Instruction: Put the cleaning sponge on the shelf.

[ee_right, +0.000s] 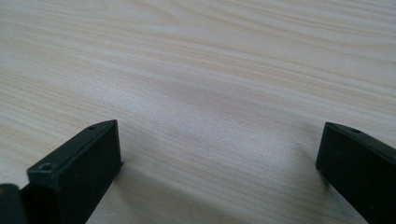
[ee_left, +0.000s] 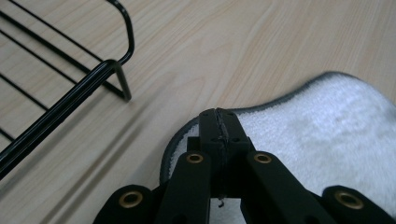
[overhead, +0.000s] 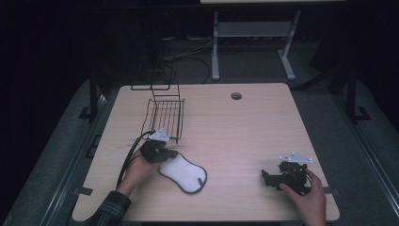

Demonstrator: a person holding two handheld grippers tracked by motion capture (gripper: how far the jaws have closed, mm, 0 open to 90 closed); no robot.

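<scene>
Pale wooden surface (overhead: pixel 244 127) under dim light: left tongs (ee_left: pixel 218 128), jaws pressed together, grip the edge of a white cloth pad (overhead: pixel 183 173) at lower centre, beside a wire rack (overhead: pixel 164 115). Right tongs (ee_right: pixel 219 154), lower right, gape wide and empty.

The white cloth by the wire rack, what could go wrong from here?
1. The left tool, jaws together, sits at the very edge of the cloth; whether it pinches the fabric is unclear, so a lift might slip.
2. The wire rack stands close beside it and could snag the cloth.
3. The right tool is open over bare table, far off.
</scene>
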